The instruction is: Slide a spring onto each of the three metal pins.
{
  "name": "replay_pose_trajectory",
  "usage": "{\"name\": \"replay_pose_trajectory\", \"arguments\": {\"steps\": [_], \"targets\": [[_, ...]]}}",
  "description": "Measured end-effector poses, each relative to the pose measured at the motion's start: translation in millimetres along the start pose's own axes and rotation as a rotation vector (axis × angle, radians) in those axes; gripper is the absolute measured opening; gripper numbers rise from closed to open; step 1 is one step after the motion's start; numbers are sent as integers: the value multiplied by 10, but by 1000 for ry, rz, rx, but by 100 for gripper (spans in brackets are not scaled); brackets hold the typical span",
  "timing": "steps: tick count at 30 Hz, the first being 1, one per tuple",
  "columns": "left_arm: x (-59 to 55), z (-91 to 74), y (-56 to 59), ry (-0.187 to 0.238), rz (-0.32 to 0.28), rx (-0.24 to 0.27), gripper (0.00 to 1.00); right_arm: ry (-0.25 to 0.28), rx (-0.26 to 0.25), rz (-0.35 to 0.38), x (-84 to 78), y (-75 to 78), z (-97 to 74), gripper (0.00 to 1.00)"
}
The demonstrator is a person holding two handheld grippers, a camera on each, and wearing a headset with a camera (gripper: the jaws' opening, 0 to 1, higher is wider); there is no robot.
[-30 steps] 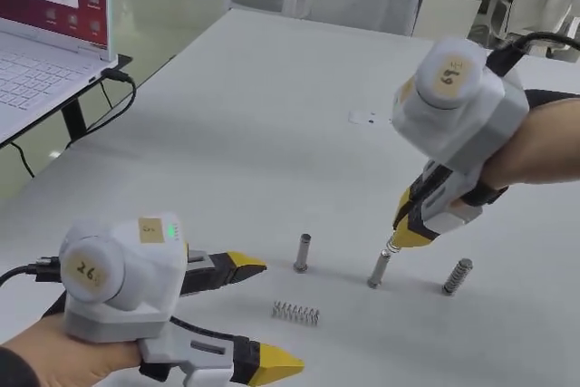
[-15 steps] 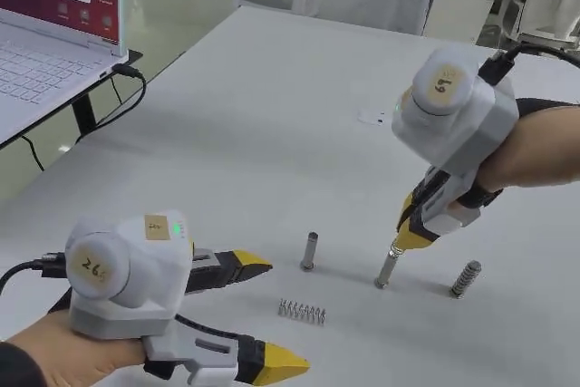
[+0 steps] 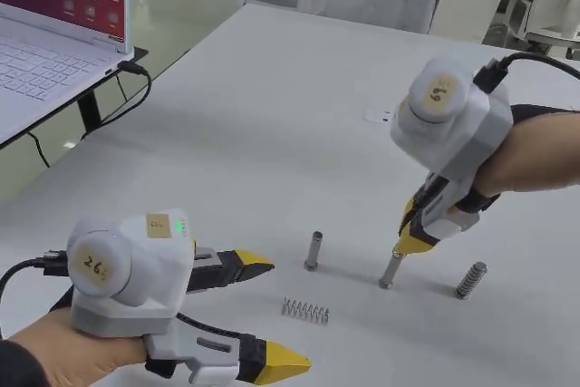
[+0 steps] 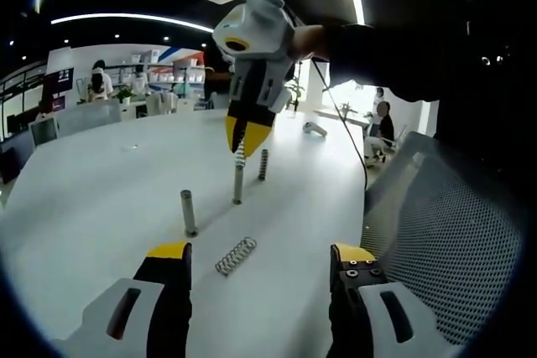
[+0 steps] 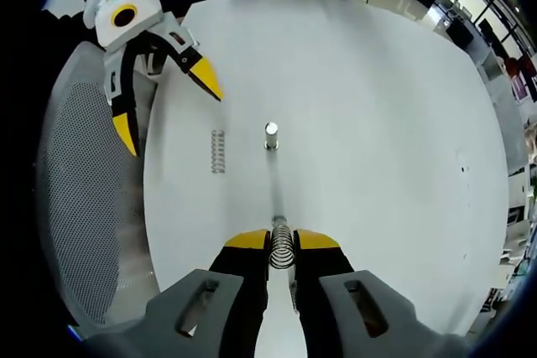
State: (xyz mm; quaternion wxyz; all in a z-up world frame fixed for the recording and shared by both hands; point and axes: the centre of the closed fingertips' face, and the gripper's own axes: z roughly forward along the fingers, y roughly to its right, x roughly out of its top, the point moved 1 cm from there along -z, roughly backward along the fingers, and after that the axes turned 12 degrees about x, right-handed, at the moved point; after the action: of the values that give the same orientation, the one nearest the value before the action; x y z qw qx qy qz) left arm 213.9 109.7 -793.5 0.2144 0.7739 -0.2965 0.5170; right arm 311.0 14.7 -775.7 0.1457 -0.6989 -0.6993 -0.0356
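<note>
The left hand-held gripper hovers low over the white tabletop, jaws spread wide and holding nothing. Between its tips, a loose spring lies flat. A bare pin stands at 12 o'clock from that spring. At 3 o'clock stands the middle pin, and the right hand-held gripper pinches a second spring at its top. Further toward 3 o'clock, the third pin already wears its spring.

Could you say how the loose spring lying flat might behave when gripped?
Lying on its side, the loose spring would probably roll if nudged. Its thin open coils look light and may squash under a tight pinch.
</note>
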Motion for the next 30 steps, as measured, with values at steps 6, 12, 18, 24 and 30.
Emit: {"name": "replay_pose_trajectory", "arguments": {"steps": [6,12,18,24,30], "targets": [[3,3,-2,1,0,0,62,-5,8,5,-8,21,39,9],[10,-2,-4,1,4,-1,61,-8,14,10,-5,45,83,9],[13,1,-9,0,6,-1,61,-24,17,12,-39,55,177,9],[11,5,4,-3,8,-3,61,-26,26,26,-59,77,281,9],[17,-1,0,-3,9,0,60,-31,31,35,-80,90,360,9]]}}
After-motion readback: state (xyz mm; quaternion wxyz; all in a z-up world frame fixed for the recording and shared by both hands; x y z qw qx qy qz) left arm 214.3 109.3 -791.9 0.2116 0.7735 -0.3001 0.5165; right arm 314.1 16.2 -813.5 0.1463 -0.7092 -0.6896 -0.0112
